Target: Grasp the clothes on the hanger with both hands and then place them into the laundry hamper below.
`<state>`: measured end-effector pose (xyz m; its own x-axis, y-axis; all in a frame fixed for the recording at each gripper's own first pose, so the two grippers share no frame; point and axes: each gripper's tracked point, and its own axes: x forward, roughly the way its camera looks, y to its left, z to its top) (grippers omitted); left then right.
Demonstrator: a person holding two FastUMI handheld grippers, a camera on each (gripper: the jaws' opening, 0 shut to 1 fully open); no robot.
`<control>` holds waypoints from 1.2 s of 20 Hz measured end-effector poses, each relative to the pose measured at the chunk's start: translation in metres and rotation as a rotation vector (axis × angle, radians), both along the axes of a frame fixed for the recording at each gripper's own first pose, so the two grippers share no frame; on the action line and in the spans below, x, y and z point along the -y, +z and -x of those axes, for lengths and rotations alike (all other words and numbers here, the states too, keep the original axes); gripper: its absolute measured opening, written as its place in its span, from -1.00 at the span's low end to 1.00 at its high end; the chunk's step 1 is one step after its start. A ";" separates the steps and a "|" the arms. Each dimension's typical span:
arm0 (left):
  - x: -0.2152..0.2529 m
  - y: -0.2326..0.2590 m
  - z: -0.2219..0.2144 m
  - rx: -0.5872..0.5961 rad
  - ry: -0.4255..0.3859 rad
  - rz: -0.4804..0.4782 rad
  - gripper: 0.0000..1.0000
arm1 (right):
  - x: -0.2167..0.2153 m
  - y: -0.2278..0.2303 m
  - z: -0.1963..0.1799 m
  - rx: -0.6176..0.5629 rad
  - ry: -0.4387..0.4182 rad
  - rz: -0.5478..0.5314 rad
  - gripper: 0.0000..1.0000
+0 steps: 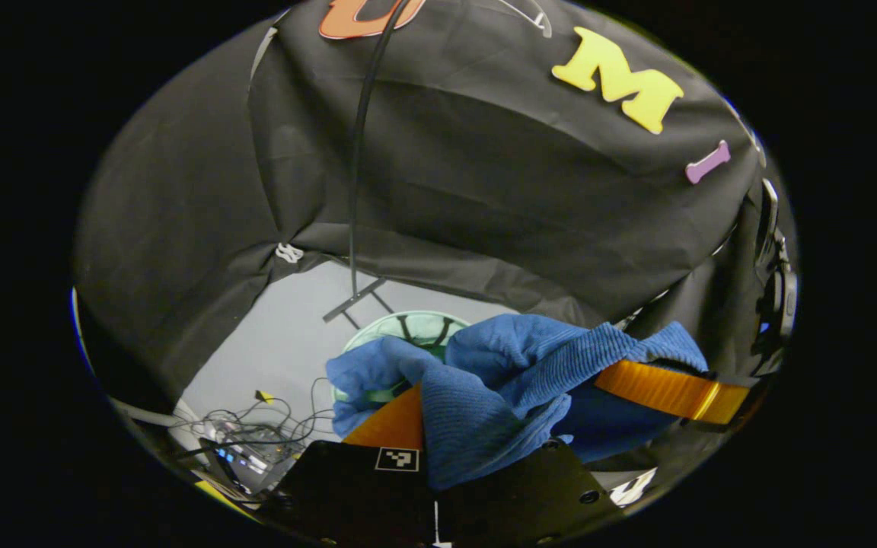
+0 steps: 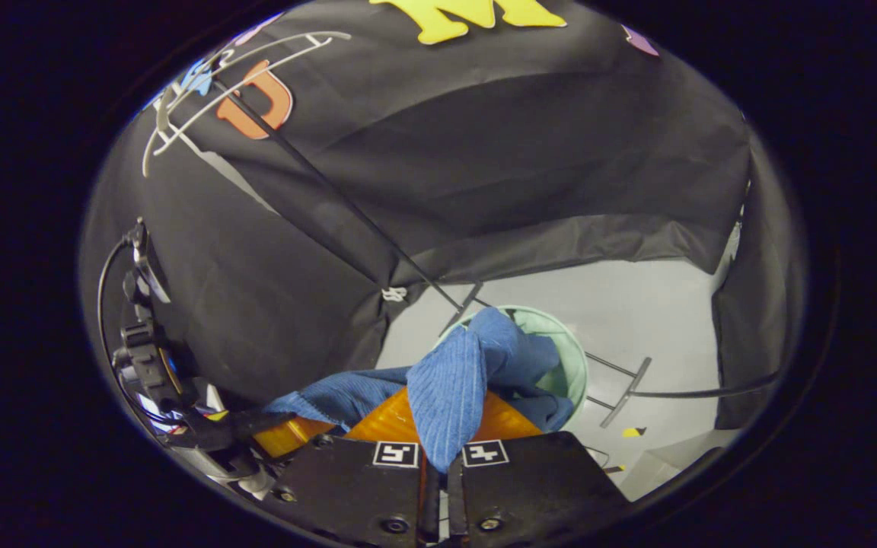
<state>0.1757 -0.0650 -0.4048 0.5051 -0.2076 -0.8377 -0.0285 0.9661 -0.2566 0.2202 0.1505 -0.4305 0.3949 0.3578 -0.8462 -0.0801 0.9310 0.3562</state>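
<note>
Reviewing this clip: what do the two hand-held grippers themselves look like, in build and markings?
Each hand-held gripper, left and right, has a flat black body with visible screws and small square black-and-white tags near the finger roots. The left gripper view shows one tag, the right gripper view two.

Cloth (image 2: pixel 450 384) bunches between the right tool (image 2: pixel 438 426) fingers, hanging over the hamper (image 2: pixel 572 358) on the floor (image 2: pixel 636 304); stand pole (image 2: pixel 332 186) rises behind, hanger (image 2: pixel 202 99) up top.

Dim booth, brighter pale floor (image 2: pixel 636 304), strong fisheye bending, edges soft
</note>
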 end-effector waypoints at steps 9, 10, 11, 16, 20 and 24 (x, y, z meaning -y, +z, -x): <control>-0.008 -0.022 -0.004 -0.040 -0.028 -0.056 -0.85 | 0.003 -0.015 -0.007 -0.019 0.071 0.090 -0.83; -0.003 -0.023 -0.006 -0.033 -0.034 -0.038 -0.82 | 0.003 -0.017 -0.006 -0.018 0.073 0.083 -0.82; 0.001 -0.016 -0.009 -0.021 -0.039 -0.007 -0.63 | 0.001 -0.017 -0.007 -0.016 0.075 0.075 -0.77; -0.008 -0.007 -0.018 0.029 -0.038 -0.043 1.00 | 0.018 -0.022 -0.021 0.061 0.063 0.146 0.48; -0.012 -0.011 -0.011 0.031 -0.036 -0.052 0.94 | 0.021 -0.022 -0.019 0.052 0.029 0.159 0.61; -0.016 -0.005 -0.005 0.047 -0.045 -0.072 0.94 | 0.029 -0.011 -0.009 0.052 0.017 0.168 0.62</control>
